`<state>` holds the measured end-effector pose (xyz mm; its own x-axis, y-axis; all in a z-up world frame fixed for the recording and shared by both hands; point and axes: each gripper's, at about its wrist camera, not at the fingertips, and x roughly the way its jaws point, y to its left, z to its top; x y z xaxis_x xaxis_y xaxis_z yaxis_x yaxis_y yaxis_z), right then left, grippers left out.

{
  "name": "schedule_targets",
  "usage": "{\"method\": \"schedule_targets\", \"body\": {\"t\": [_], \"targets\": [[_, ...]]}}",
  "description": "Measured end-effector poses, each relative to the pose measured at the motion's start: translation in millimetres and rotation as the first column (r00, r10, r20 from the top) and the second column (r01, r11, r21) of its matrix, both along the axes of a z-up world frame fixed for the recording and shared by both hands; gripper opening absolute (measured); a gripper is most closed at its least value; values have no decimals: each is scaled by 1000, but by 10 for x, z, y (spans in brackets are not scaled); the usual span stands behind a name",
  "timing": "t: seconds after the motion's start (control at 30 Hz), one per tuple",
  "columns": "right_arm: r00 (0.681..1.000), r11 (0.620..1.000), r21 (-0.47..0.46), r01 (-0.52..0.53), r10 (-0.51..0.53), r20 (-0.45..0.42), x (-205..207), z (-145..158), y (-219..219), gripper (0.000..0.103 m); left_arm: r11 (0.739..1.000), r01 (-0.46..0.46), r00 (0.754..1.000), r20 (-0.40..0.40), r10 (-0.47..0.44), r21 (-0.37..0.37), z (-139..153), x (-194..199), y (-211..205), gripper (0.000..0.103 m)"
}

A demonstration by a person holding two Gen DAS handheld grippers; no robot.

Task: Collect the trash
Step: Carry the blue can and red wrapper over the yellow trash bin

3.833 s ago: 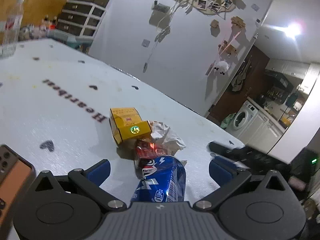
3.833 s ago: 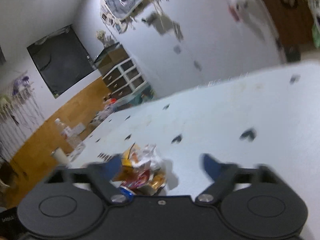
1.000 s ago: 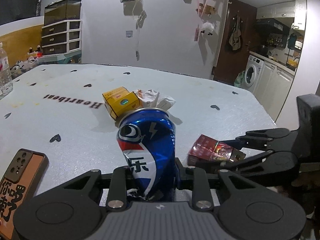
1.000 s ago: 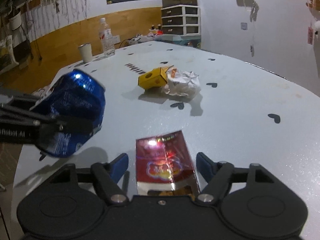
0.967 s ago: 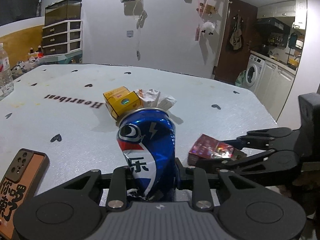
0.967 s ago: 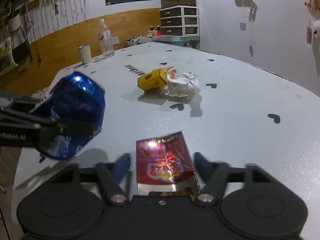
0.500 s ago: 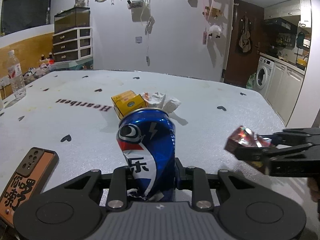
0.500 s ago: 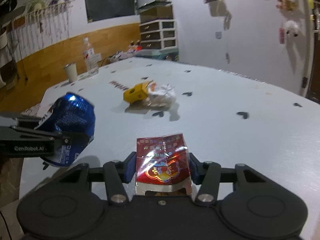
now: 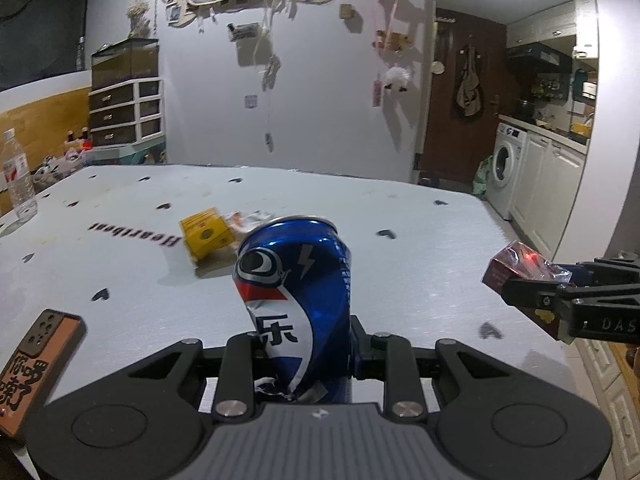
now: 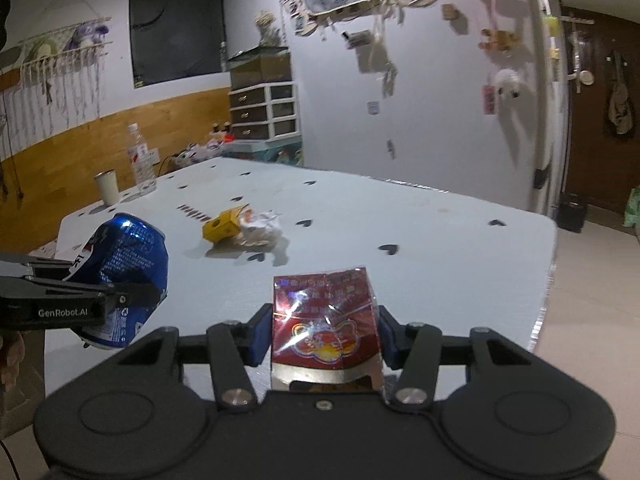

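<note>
Both tongs have lifted off the table [image 10: 440,248], the right tongs [image 10: 320,338] now clamping the red packet [image 10: 325,330].

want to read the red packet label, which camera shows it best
The right wrist view: the red packet faces the lens, front panel showing, between the right gripper pads. The left wrist view catches it only edge-on at the far right.

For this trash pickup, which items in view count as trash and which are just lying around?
Trash:
- crushed blue soda can, in the left gripper
- red foil-wrapped pack, in the right gripper
- yellow carton on the table
- crumpled paper beside it

Lying about:
- phone in orange case
- water bottle
- white cup
</note>
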<state>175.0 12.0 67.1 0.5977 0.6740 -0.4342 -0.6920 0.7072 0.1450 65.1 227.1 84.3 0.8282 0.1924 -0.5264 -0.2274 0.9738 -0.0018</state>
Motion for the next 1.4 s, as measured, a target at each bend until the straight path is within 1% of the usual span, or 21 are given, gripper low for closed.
{"method": "schedule_targets", "body": {"t": [0.17,0.37,0.67,0.9,1.07,1.27,1.4], "targets": [[999,999,10,53,-53,11,-60,38,-289,53,999,42,999,9,-42,3,29,47,-274,29],[991,991,8,134,-134,20,-105,61,-734,53,995,103,995,16,-103,-1,25,157,-646,29],[967,967,-2,254,-254,24,-122,29,-1430,53,974,225,974,10,-225,-11,-40,399,-1304,29],[940,940,-13,342,-342,16,-111,-43,-1946,53,952,304,953,-6,-304,-33,-139,593,-1772,29],[915,915,-22,403,-403,-3,-111,-155,-2300,53,935,353,935,-25,-354,-45,-242,722,-2104,29],[880,881,-27,472,-472,-49,-55,-355,-2652,53,911,407,910,-51,-411,-71,-373,924,-2516,29],[854,859,-51,510,-513,-90,26,-572,-2811,53,891,446,888,-80,-452,-85,-467,1114,-2832,29]]}}
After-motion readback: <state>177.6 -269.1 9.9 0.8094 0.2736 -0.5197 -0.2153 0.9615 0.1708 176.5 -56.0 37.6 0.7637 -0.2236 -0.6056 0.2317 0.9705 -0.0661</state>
